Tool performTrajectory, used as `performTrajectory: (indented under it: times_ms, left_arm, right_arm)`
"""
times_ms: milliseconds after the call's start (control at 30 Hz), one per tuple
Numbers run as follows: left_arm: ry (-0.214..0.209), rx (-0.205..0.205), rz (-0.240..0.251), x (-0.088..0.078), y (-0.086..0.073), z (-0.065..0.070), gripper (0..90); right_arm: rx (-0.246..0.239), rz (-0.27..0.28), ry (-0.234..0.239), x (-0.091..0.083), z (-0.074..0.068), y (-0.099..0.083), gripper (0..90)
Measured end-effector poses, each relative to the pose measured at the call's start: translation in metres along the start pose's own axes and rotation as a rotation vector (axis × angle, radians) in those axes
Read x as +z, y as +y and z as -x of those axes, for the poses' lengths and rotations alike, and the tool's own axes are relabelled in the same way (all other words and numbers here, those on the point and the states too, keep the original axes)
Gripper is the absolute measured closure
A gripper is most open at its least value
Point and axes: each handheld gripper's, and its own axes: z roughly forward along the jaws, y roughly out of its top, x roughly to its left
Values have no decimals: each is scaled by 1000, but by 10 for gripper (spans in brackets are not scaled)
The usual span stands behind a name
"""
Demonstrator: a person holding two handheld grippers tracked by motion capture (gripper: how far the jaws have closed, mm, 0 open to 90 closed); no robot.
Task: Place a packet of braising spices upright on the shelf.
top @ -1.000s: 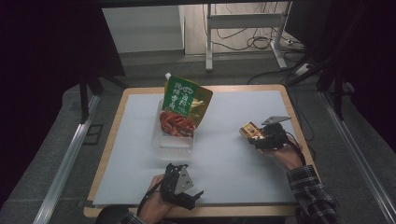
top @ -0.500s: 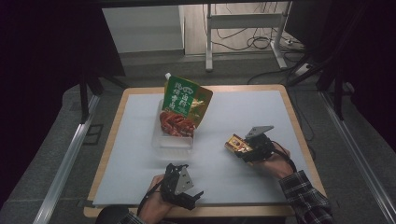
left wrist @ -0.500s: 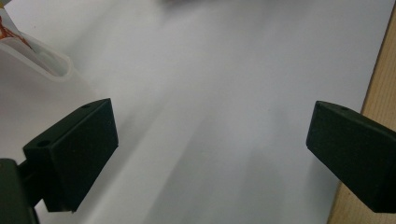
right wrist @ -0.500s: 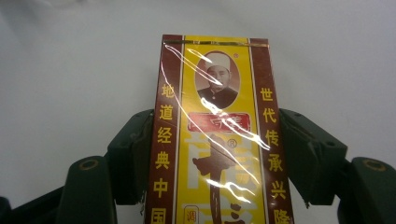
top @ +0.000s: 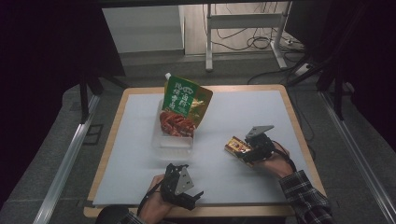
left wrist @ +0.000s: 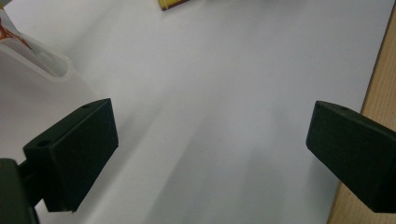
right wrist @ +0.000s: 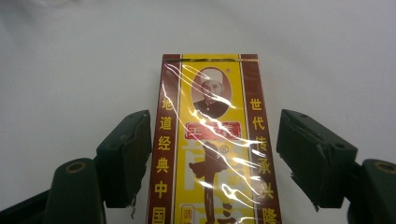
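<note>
Dark curtains and a grey floor surround a wooden table (top: 299, 135) covered by a white sheet, with cables and a metal frame lying on the floor beyond it at the top of the high view.

Right of centre in that view the right gripper (top: 250, 151) sits low over the sheet, held by a hand in a checked sleeve (top: 306, 198) that comes in from the lower right corner. Just at its tip lies a small box (top: 236, 145) in brown and yellow, wrapped in shiny film. In the right gripper view the box (right wrist: 215, 140) runs up the middle of the frame, flat on the white sheet, with a chef's portrait near its top and columns of yellow characters along both sides. The black jaws stand on either side of it: the left one is right against the box edge, while a strip of white shows between the right one and the box. The jaws have just been opening, with the box between them, so the grip is loose rather than clamped.

At the bottom centre of the high view the left gripper (top: 189, 193) rests near the table's front edge. In the left gripper view its jaws stand wide apart over bare sheet.

Toward the upper middle of the table a green and red pouch (top: 184, 105) leans upright in a clear plastic tub (top: 173, 143), well apart from the box.
</note>
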Motion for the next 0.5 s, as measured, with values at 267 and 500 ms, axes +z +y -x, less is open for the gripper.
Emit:
performTrajectory:
  times_ms: [267, 500]
  left_arm:
    - [5, 1, 3, 0, 0, 0, 20]
    - [-1, 4, 2, 1, 0, 1, 19]
  right_arm:
    - [-11, -17, 1, -2, -1, 6, 261]
    - [7, -71, 18, -5, 1, 9, 261]
